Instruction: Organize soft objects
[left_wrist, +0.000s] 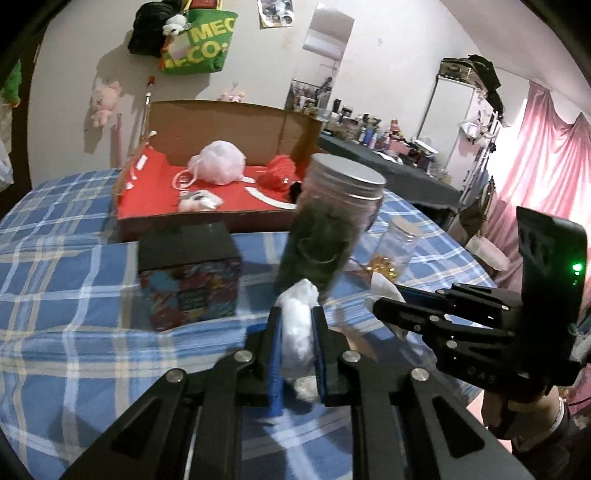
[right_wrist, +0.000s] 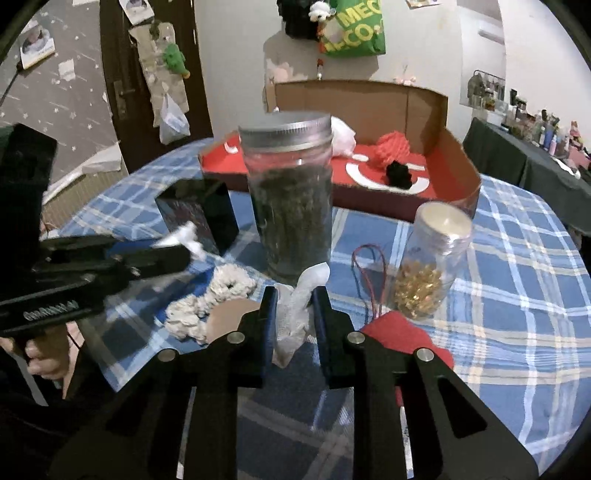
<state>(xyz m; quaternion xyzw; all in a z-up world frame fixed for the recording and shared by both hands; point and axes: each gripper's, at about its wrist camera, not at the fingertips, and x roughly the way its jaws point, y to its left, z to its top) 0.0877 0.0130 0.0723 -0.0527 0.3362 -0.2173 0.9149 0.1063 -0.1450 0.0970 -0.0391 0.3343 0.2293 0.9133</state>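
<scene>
On the blue plaid tablecloth (right_wrist: 517, 295) the sorting looks partly done: the red-lined cardboard box (left_wrist: 207, 218) at the back already holds a pale pink pouf (left_wrist: 219, 164), a red yarn piece (left_wrist: 275, 171), a small white plush (left_wrist: 199, 201) and something black and fuzzy (right_wrist: 397, 173). Both hands are mid-carry. The left gripper (left_wrist: 297, 317) is clamped tight on a white cottony wad (left_wrist: 297, 321), and the right gripper (right_wrist: 293, 306) is pinched on a white gauzy piece (right_wrist: 295, 317), both short of the box. A cream crocheted scrunchie (right_wrist: 207, 302) and a red felt piece (right_wrist: 402, 332) lie loose near the jars, so I judge several trips remain. Readable writing is scarce: the green bag (left_wrist: 201, 40) on the wall shows "MEC" and "CO".
</scene>
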